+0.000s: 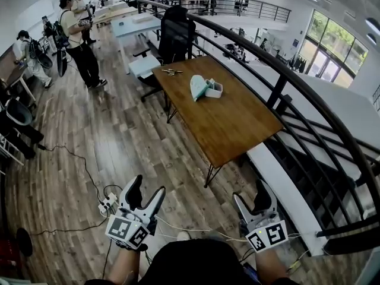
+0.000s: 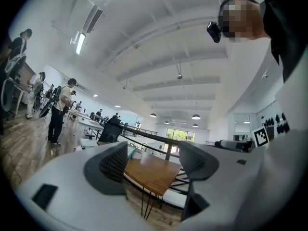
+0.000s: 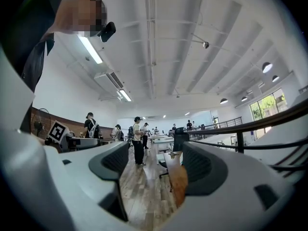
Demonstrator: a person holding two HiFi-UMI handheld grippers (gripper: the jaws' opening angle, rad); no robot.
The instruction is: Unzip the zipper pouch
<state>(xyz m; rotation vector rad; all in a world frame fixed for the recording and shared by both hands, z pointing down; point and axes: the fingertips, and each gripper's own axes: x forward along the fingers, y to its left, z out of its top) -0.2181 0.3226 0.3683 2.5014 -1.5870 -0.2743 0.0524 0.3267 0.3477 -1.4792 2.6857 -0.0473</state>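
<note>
The mint-green zipper pouch (image 1: pixel 198 86) lies on the far half of a wooden table (image 1: pixel 237 123), against a small white box (image 1: pixel 214 89). Both grippers are held low and near me, well short of the table, over the floor. My left gripper (image 1: pixel 145 193) has its jaws spread wide with nothing between them. In the left gripper view the left gripper (image 2: pixel 151 160) frames the table (image 2: pixel 154 174), and a sliver of the pouch (image 2: pixel 131 151) shows. My right gripper (image 1: pixel 252 199) is also open and empty. The right gripper (image 3: pixel 156 162) points along the table's edge (image 3: pixel 179 182) in the right gripper view.
A black curved railing (image 1: pixel 279 82) runs along the table's right side, with a drop beyond it. A small metal item (image 1: pixel 172 72) lies at the table's far end, and a black chair (image 1: pixel 176 34) stands behind. A power strip with cables (image 1: pixel 108 203) lies on the floor. A person (image 1: pixel 80 43) stands at the far left.
</note>
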